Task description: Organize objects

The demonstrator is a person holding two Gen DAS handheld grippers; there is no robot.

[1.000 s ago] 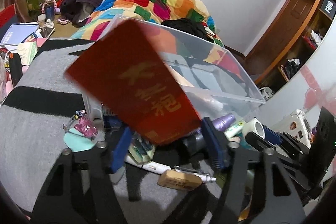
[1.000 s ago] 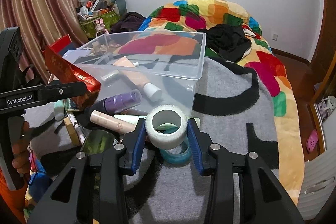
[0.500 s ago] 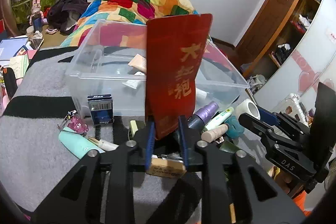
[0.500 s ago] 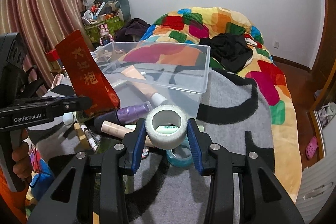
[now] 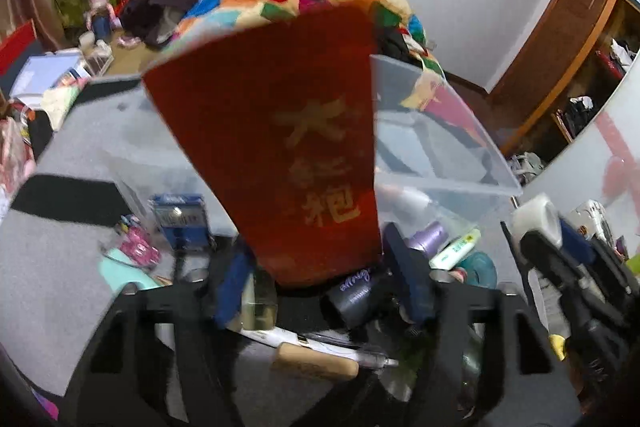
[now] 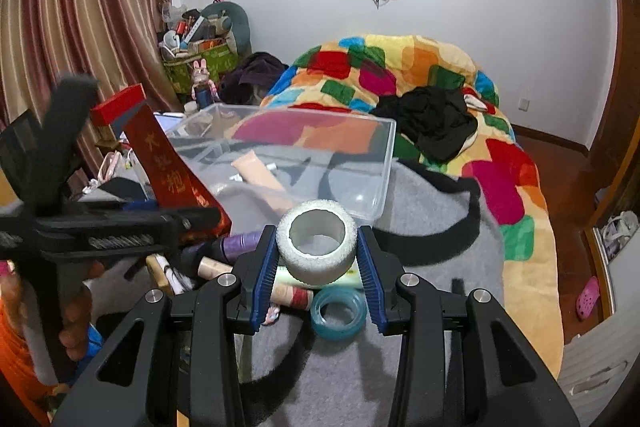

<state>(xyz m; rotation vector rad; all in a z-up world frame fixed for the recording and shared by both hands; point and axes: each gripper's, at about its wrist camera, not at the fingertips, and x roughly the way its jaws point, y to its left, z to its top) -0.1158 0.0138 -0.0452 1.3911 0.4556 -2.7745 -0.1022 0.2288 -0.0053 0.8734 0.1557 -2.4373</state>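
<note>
Left tongs: my left gripper [image 5: 320,275] sits low in the centre of the left wrist view. Its jaws have just been opening and now stand spread, with the red packet [image 5: 288,163] between them.
Red packet: it stands upright with gold characters, filling the middle of the frame. Its lower end sits between the blue pads [image 5: 408,283]; the picture is blurred, and I cannot tell whether either pad touches it.
Right tongs: my right gripper [image 6: 317,267], lower centre of the right wrist view, is pinching the white tape roll [image 6: 316,243], one pad pressed to each side.
White tape roll: held with its hole facing up, lifted clear of the blanket.
Blue tape roll: the blue tape roll [image 6: 338,313] lies flat on the grey blanket [image 6: 432,227], just below the white one in the frame.
Clear bin: the clear plastic bin [image 6: 384,163] sits in the middle of the right wrist view, behind both rolls, with a beige tube [image 6: 260,175] inside.
Loose things: a purple bottle [image 6: 240,241] and other tubes lie beside the bin's near wall.
Hand: my left hand [image 6: 76,315] grips its handle at lower left.
</note>
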